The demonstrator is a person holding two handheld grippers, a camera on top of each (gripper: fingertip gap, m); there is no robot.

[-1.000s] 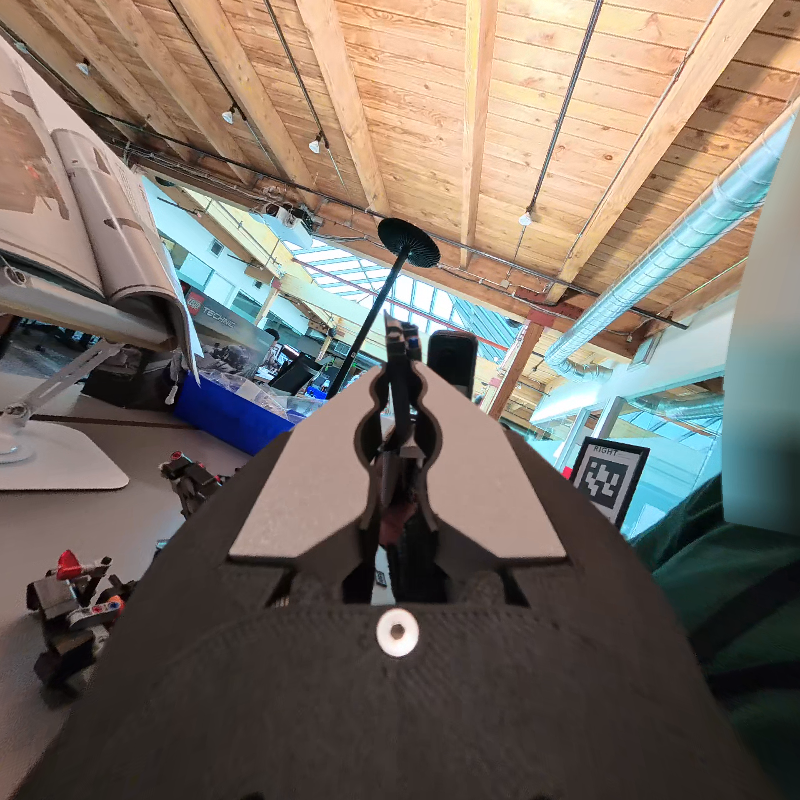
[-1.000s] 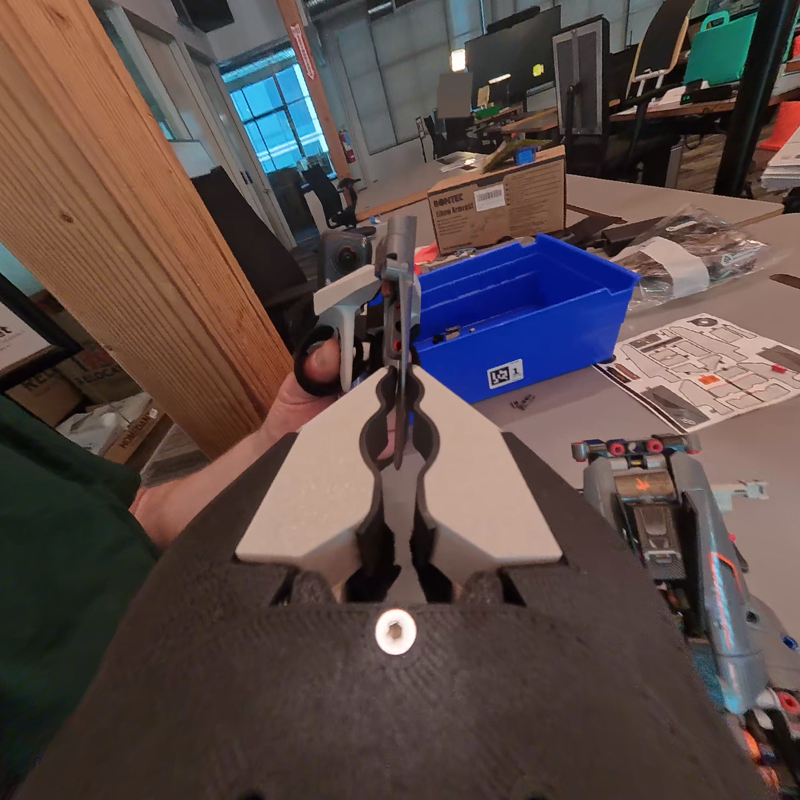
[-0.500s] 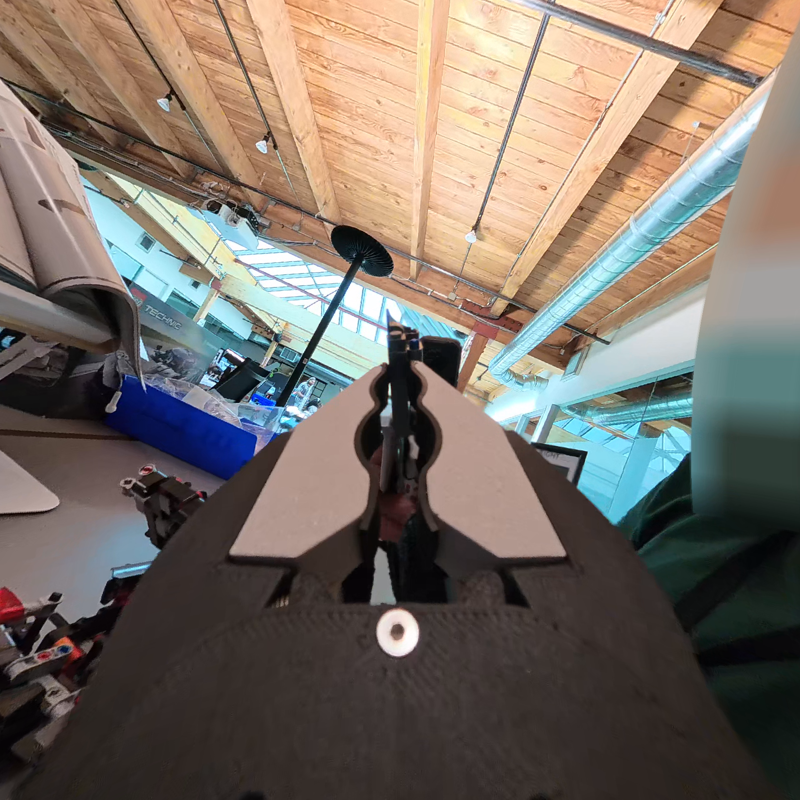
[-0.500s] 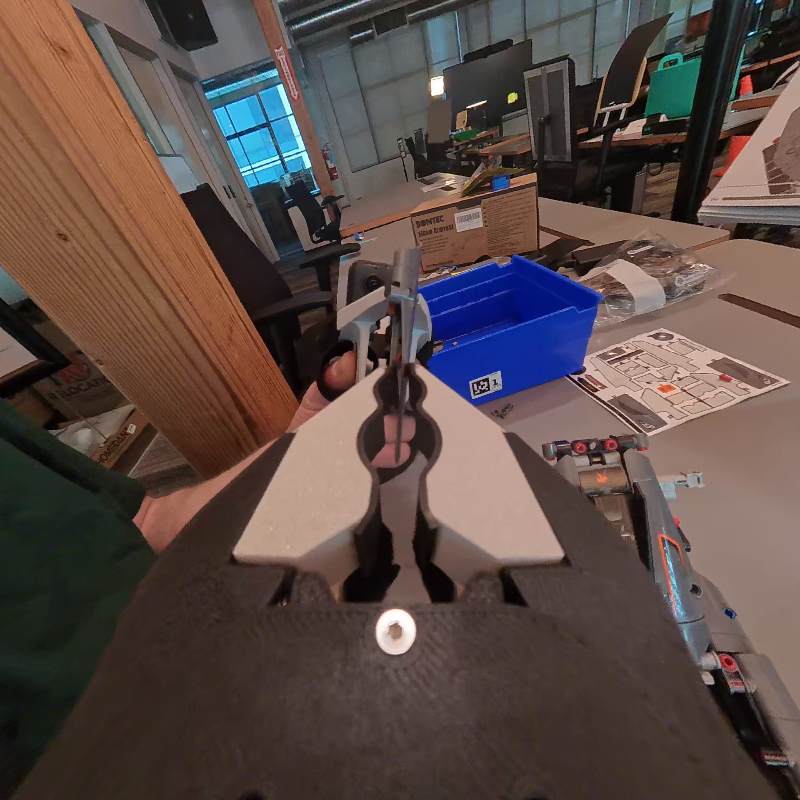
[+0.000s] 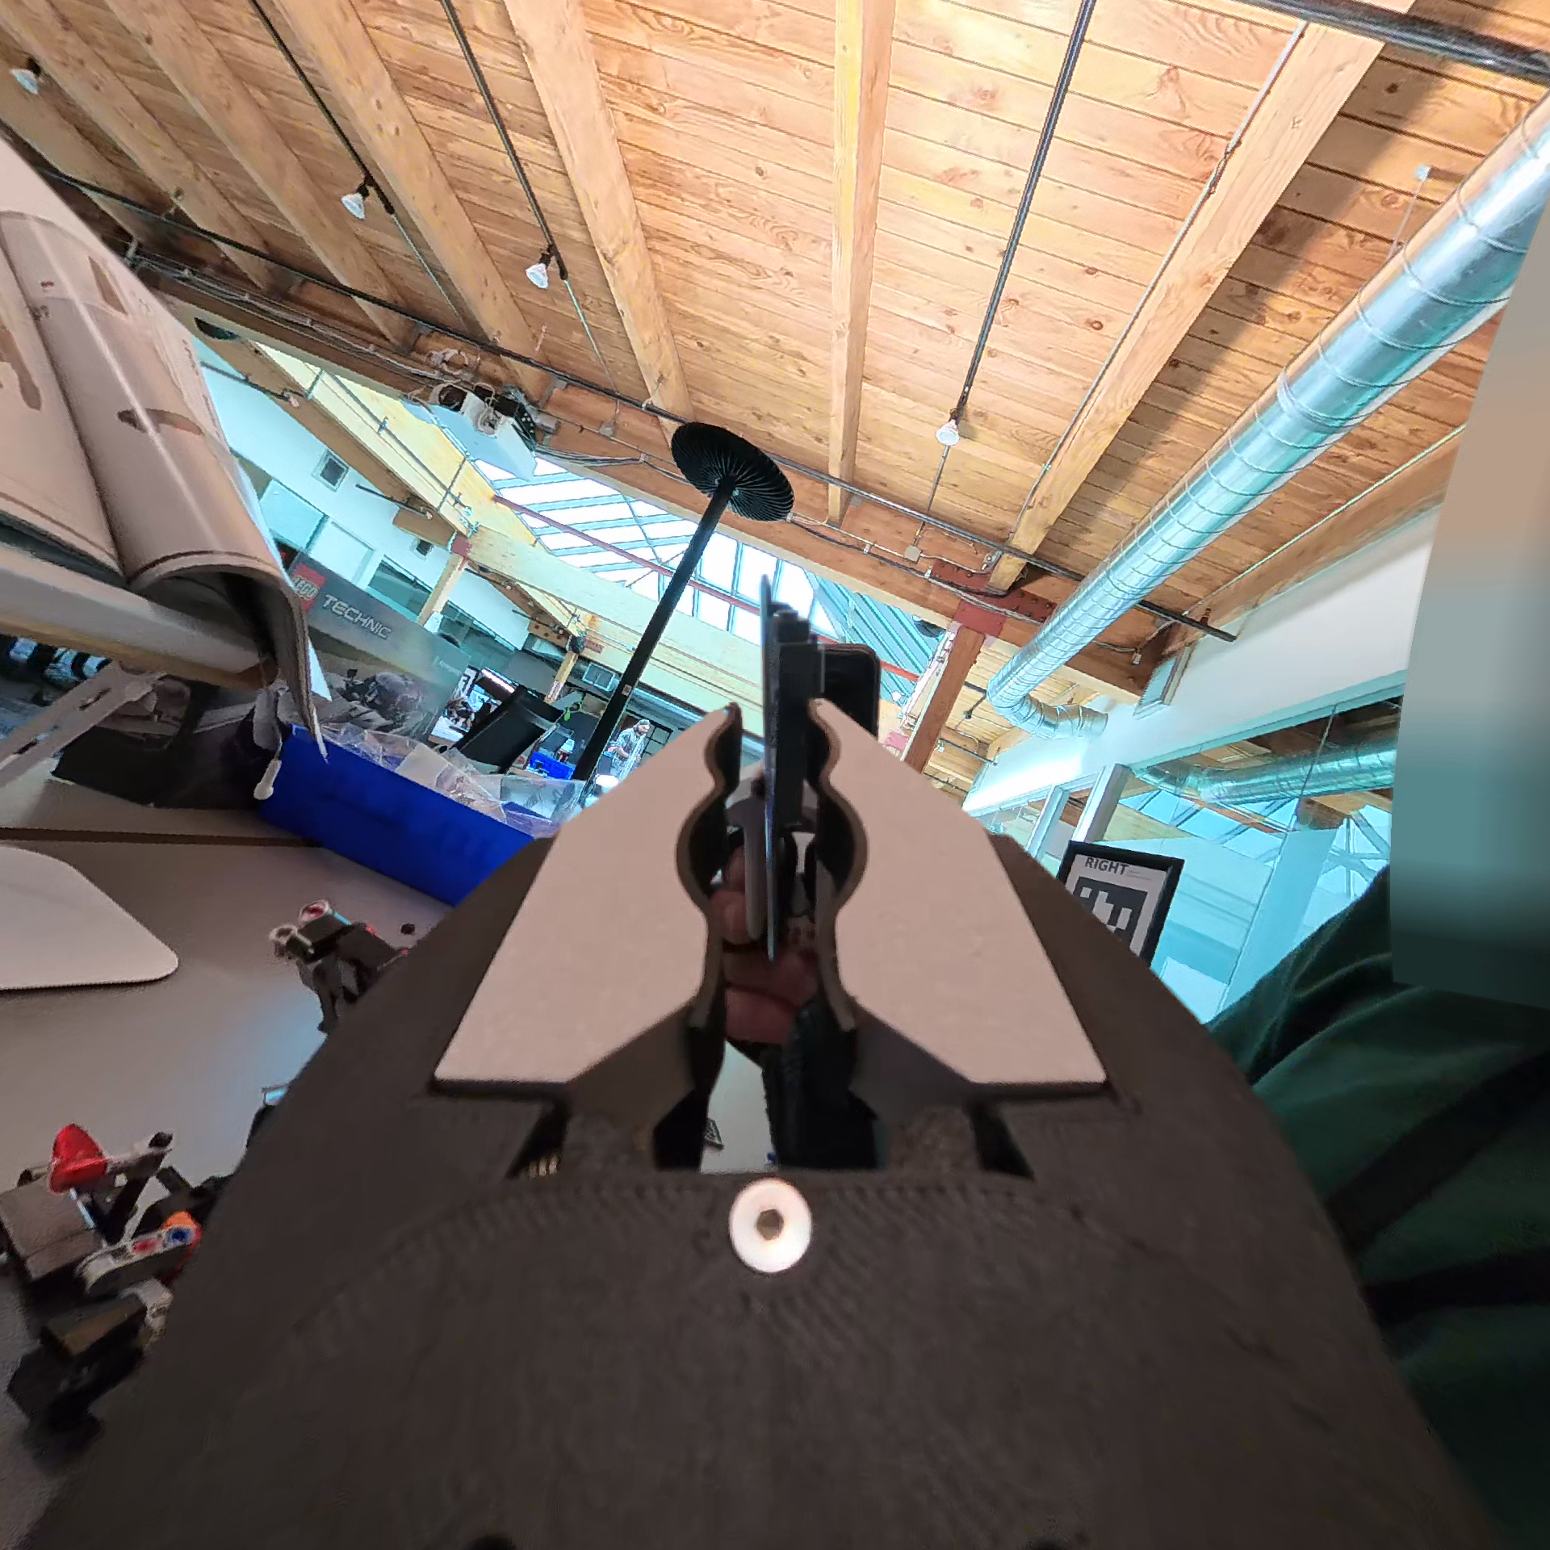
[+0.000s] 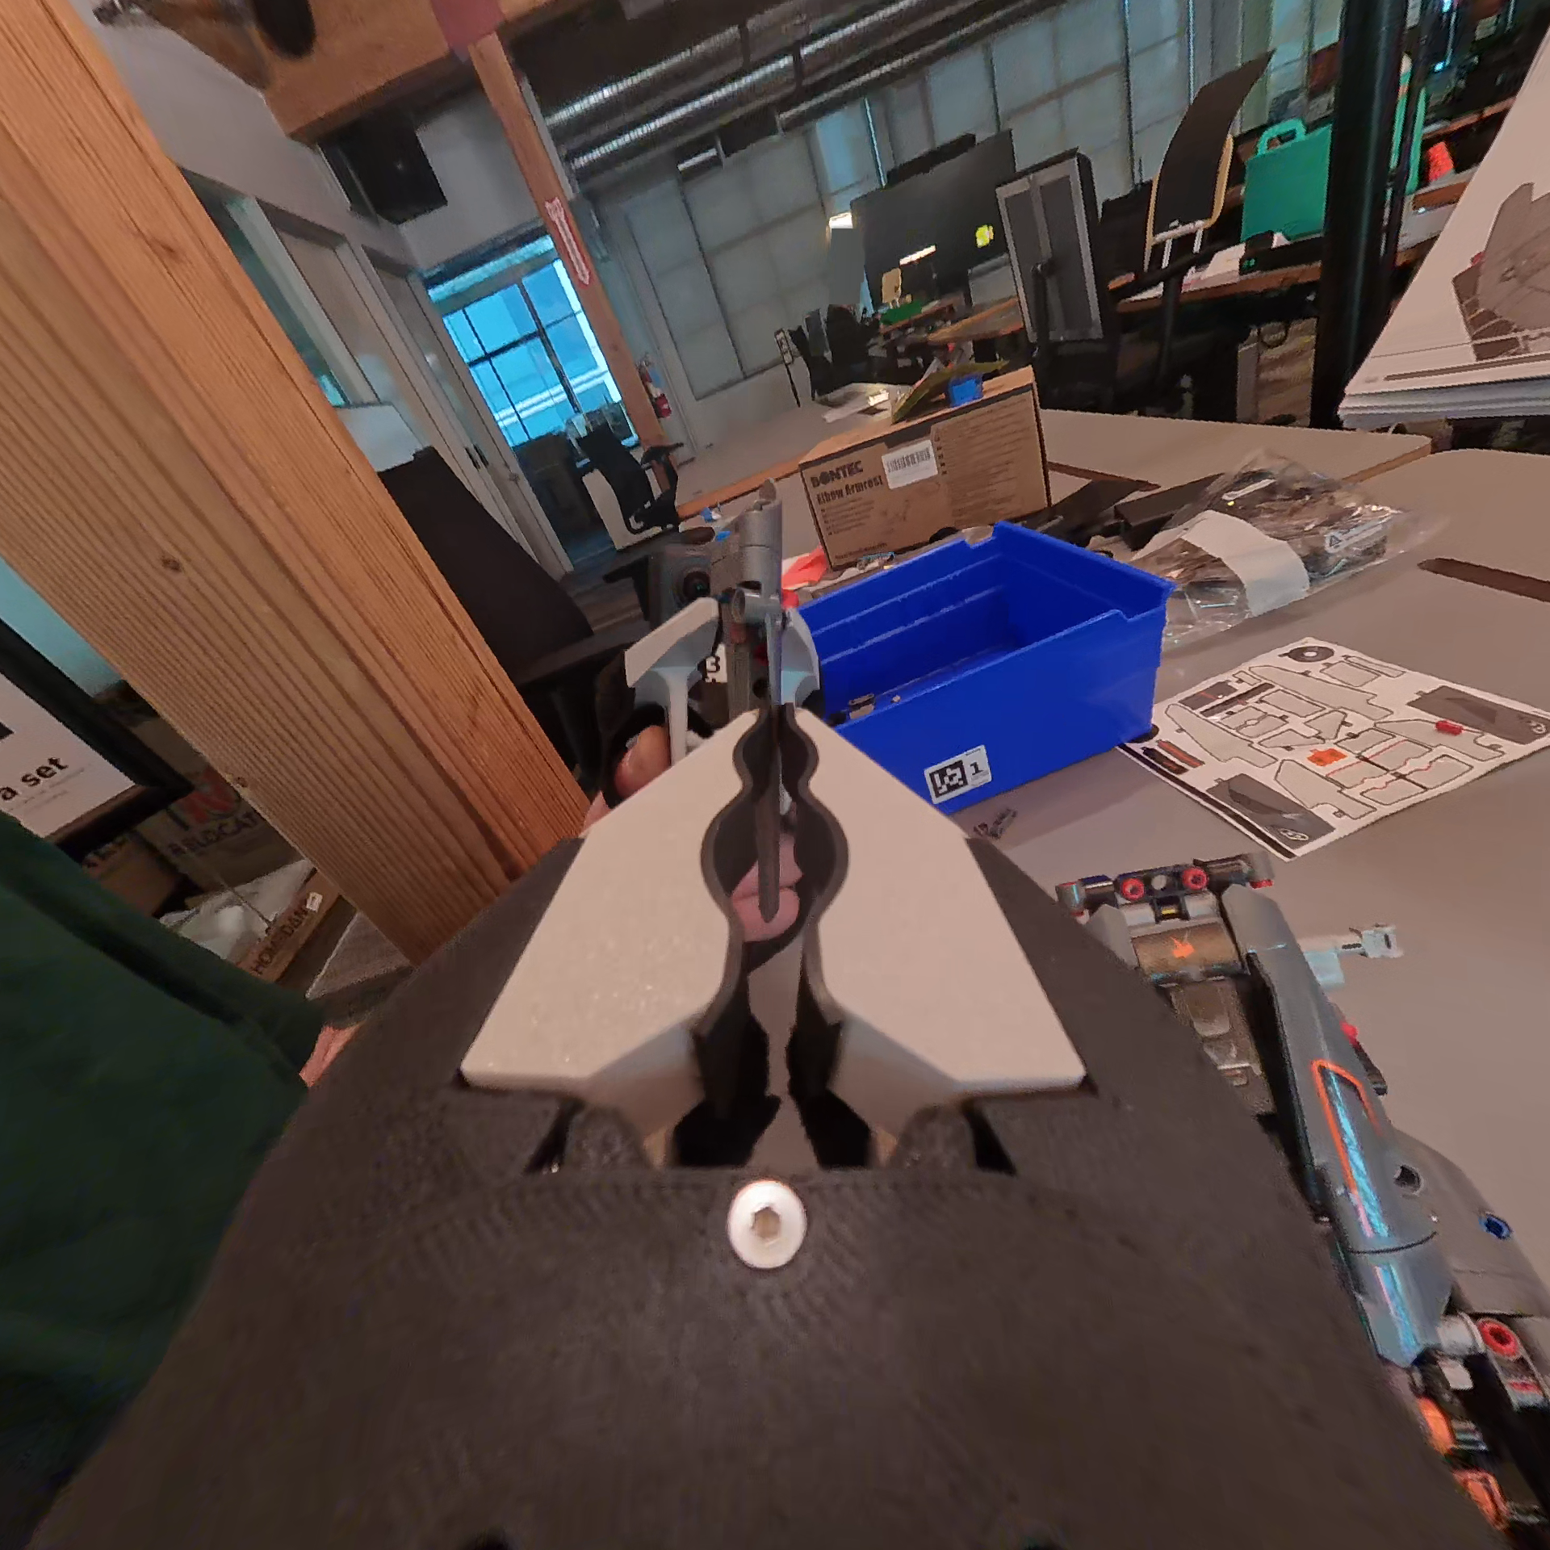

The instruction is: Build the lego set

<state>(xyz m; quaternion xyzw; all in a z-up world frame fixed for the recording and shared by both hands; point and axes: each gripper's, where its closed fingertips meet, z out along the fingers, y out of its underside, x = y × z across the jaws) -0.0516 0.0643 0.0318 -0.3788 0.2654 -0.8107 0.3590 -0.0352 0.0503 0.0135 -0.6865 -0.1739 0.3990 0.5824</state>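
Both grippers, left [image 5: 776, 721] and right [image 6: 776, 721], pinch one thin grey-and-dark plastic lego sub-assembly [image 6: 759, 604], held left of the blue plastic bin [image 6: 990, 663]. It seems light, stiff, rather fragile; better gripped on flat sides.

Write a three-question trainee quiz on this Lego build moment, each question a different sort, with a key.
1. True or false: the right gripper is shut on a thin grey Lego assembly.
2. Multiple choice: where does the printed parts sheet lie relative to the blue bin in the right wrist view? A) inside it B) to its right on the table C) under it
3. Fill in: in the left wrist view, the left gripper points up towards the wooden ____.

Key: 1 true; 2 B; 3 ceiling
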